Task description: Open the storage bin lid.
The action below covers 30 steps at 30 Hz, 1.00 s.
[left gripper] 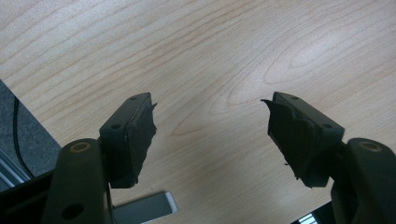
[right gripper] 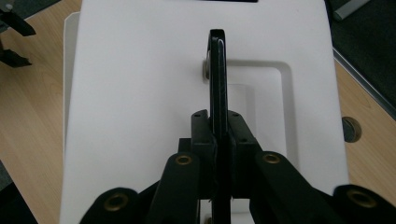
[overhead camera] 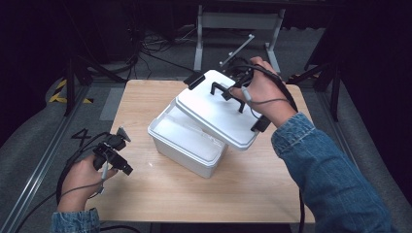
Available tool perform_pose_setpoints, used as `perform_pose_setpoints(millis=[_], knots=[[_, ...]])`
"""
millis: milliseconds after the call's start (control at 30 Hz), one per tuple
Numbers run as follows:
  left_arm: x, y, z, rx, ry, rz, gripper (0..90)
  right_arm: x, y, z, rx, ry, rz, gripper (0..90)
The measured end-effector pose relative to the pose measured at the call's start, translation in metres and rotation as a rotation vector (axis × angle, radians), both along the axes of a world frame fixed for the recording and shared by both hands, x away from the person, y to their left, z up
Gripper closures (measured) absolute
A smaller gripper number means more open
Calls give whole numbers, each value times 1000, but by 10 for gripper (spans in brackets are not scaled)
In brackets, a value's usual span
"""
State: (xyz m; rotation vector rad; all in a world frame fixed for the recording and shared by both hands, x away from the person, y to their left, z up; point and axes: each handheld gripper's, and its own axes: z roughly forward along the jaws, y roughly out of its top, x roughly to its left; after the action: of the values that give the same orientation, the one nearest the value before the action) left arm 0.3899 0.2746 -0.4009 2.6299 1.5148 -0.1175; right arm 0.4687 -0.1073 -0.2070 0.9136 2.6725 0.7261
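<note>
Wood surface (overhead camera: pixel 160 102) carries the white box (overhead camera: pixel 187 145) at centre. I hold the lid (overhead camera: pixel 218 114) tilted over the box's right half, its low edge on the box rim. My right tool (right gripper: pixel 218 126) is clamped on the lid's black handle (right gripper: pixel 217 70). Left tool (left gripper: pixel 210 126), jaws apart w/ nothing between, hovers by the surface's left edge.

A pale wood-grain table top (overhead camera: pixel 252 189) with a smooth, faintly sheened finish is seen; the white box (overhead camera: pixel 187 145) and lid (right gripper: pixel 140 93) look like matt plastic; the lid handle (right gripper: pixel 217 70) is glossy black.
</note>
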Motion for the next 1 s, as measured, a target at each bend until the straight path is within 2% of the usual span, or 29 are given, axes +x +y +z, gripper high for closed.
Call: perform_pose_setpoints(millis=[300, 333, 400, 500, 567, 633, 833, 1000], knots=[[1, -2, -3, -5, 13, 1, 321, 2, -50, 0, 1, 1, -79, 844], [1, -2, -3, -5, 13, 1, 321, 2, -50, 0, 1, 1, -79, 844], [1, -1, -3, 1, 8, -2, 321, 3, -67, -1, 5, 4, -103, 844], [1, -2, -4, 0, 10, 4, 321, 2, -75, -2, 9, 8, -118, 844], [2, -2, -5, -1, 13, 2, 322, 3, -90, -4, 11, 11, -140, 844], [2, -2, -6, 2, 17, 6, 322, 3, -94, -5, 12, 12, -145, 845], [3, -2, -7, 3, 21, 6, 323, 4, -120, -11, 17, 25, -180, 845], [3, -2, -7, 5, 20, 5, 324, 7, -141, -22, 8, 32, -209, 845]])
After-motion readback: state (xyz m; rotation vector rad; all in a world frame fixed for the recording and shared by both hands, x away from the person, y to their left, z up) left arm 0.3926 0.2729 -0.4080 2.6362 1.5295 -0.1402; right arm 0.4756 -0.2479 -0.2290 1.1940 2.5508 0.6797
